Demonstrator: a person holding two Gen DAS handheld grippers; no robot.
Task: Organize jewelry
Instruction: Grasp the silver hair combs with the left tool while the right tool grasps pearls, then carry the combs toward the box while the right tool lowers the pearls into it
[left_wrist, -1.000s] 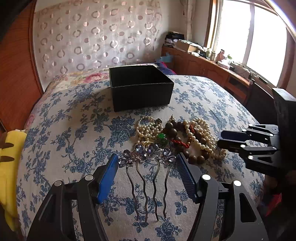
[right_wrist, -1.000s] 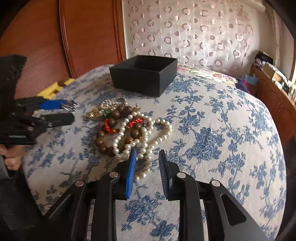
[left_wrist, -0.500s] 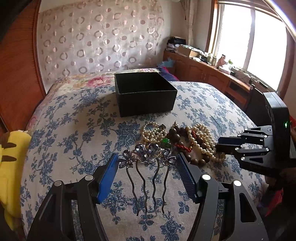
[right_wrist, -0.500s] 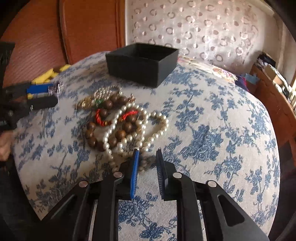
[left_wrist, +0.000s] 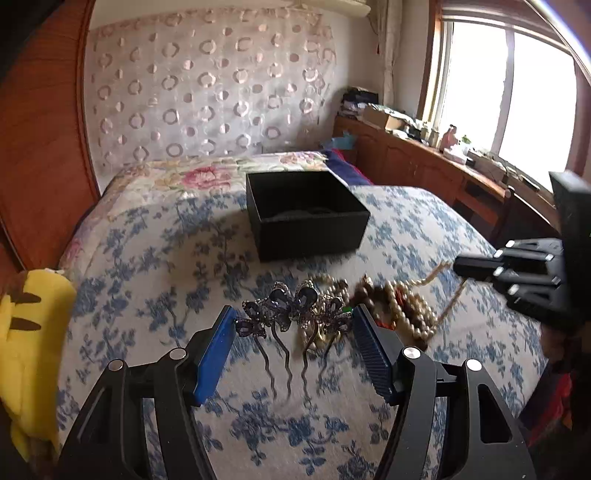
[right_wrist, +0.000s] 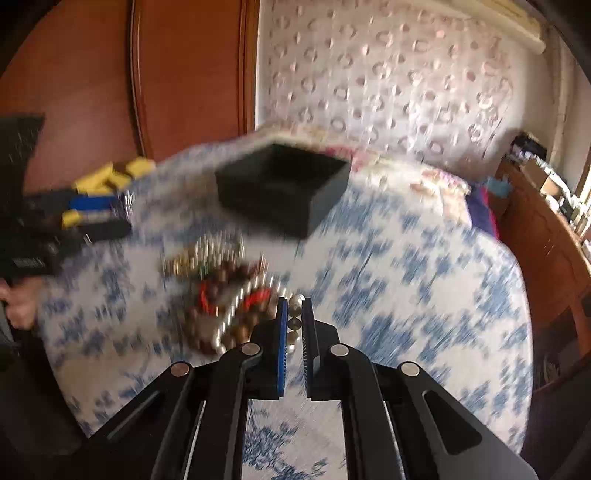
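Left gripper: jaws wide, clamped on the purple flower hair comb.
Right gripper: jaws just closed, pinching the pearl necklace strand.
Jewelry pile: right of the comb, near side of the open black box.
Surface: blue-floral bedspread, wooden headboard left.
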